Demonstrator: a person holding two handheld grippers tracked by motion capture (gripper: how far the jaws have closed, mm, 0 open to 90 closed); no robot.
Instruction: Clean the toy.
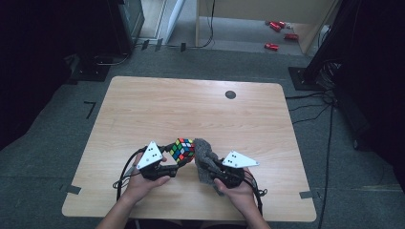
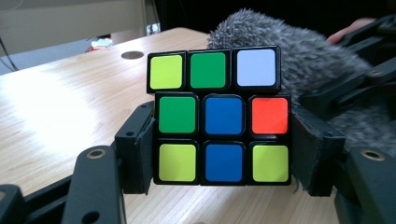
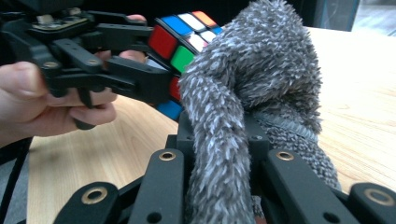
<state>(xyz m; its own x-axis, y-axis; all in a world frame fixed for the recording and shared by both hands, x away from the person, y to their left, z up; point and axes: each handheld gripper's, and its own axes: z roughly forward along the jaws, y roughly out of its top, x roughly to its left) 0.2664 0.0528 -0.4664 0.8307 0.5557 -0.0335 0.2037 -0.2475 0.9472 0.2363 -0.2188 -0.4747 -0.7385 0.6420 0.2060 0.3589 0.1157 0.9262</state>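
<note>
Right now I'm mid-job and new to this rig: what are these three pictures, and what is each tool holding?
A person stands at a wooden table with a hand-held gripper in each hand. The high view looks down from above; the other two pictures come from cameras riding on each gripper. The left gripper is shut on a puzzle cube, clamped by its sides. The right gripper is shut on a grey fuzzy cloth, which is pressed against the cube. A small dark disc is set in the far side of the table.
</note>
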